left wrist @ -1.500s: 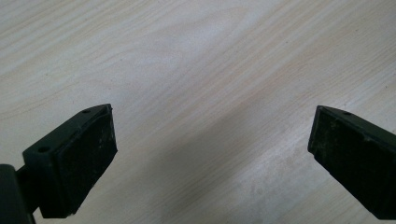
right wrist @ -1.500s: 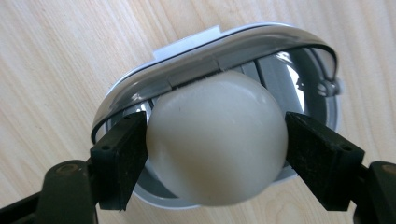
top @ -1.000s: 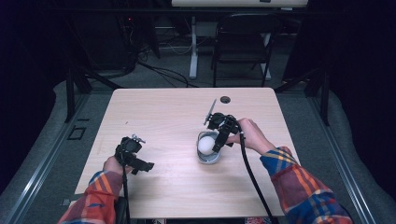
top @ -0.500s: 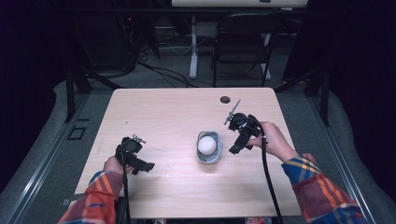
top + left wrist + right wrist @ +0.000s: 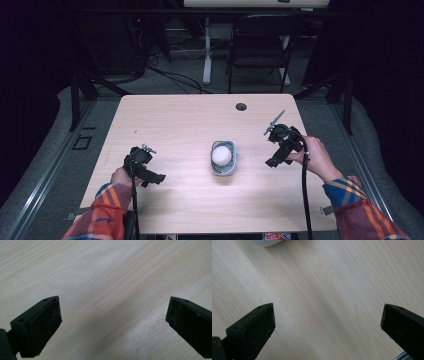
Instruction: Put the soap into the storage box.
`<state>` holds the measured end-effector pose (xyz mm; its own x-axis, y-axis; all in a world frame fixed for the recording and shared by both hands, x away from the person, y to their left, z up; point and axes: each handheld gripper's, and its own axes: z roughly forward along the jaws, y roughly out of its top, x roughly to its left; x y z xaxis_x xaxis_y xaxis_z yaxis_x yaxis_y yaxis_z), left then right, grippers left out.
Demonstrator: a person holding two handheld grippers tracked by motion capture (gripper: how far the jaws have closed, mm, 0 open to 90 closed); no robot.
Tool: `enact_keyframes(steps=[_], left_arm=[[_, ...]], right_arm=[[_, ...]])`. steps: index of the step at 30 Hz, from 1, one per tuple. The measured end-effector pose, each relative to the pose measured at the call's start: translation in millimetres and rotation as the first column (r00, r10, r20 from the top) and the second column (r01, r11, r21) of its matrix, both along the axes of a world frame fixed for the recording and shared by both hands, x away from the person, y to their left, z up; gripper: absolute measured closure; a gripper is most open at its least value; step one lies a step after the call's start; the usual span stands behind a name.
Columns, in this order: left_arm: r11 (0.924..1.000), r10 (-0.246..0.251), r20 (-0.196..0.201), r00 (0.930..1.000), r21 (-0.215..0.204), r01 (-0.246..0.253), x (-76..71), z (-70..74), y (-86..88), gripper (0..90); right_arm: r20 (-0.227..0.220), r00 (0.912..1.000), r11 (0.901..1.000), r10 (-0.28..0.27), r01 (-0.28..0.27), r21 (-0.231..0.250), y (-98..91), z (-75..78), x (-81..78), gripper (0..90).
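A white egg-shaped ball [image 5: 221, 155] sits in a small grey cup [image 5: 223, 171] at the middle of the light wooden table [image 5: 175, 120]. To the cup's right, clear of it, is my right gripper [image 5: 274, 159]. Its jaws have just been opening and stand wide apart over bare wood [image 5: 328, 320] with nothing between them. The cup's pale edge [image 5: 265, 242] shows at the top left of the right gripper view. My left gripper [image 5: 152, 180] rests near the front left of the table. It is open over bare wood [image 5: 113, 315] and holds nothing.
A round cable hole [image 5: 241, 106] lies near the table's far edge. A dark folding chair [image 5: 260, 47] and a white table leg [image 5: 206, 50] stand behind the table. The table's right edge [image 5: 312, 165] runs close beside my right hand.
My right gripper has let go at the cup and moved away to the right, toward the table's right side. The ball stays in the cup. My left gripper has kept still.
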<state>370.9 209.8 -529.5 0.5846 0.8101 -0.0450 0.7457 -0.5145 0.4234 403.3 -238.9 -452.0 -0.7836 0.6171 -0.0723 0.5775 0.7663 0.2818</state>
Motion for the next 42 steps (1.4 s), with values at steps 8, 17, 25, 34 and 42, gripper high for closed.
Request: enact_keyframes(steps=[8, 17, 25, 34, 42], left_arm=[[1.0, 0.001, -0.001, 1.0, 0.001, -0.001, 0.1, 0.0, 0.2, 0.1], [1.0, 0.001, -0.001, 1.0, 0.002, -0.001, 0.0, 0.0, 0.1, 0.1], [1.0, 0.002, 0.001, 1.0, 0.005, -0.002, -0.1, 0.2, 0.3, 0.1], [1.0, 0.0, -0.007, 1.0, 0.003, 0.0, 0.8, -0.8, 0.2, 0.1], [1.0, -0.008, -0.003, 1.0, 0.0, 0.008, 0.7, -0.8, -0.4, 0.1]], right_arm=[[-0.029, 0.9986, 0.9989, -0.043, 0.044, 0.015, -23.8, -11.1, -10.1, 0.0], [-0.057, 0.9965, 0.9978, -0.06, 0.059, -0.03, -39.8, -24.4, -21.6, 0.0], [-0.1, 0.9919, 0.9949, -0.079, 0.072, -0.071, -56.7, -41.3, -36.3, 0.0], [-0.066, 0.9893, 0.9908, -0.13, 0.127, -0.045, -67.9, -66.1, -58.5, 0.0], [-0.088, 0.9894, 0.9909, -0.115, 0.109, -0.08, -71.0, -73.8, -62.2, 0.0]])
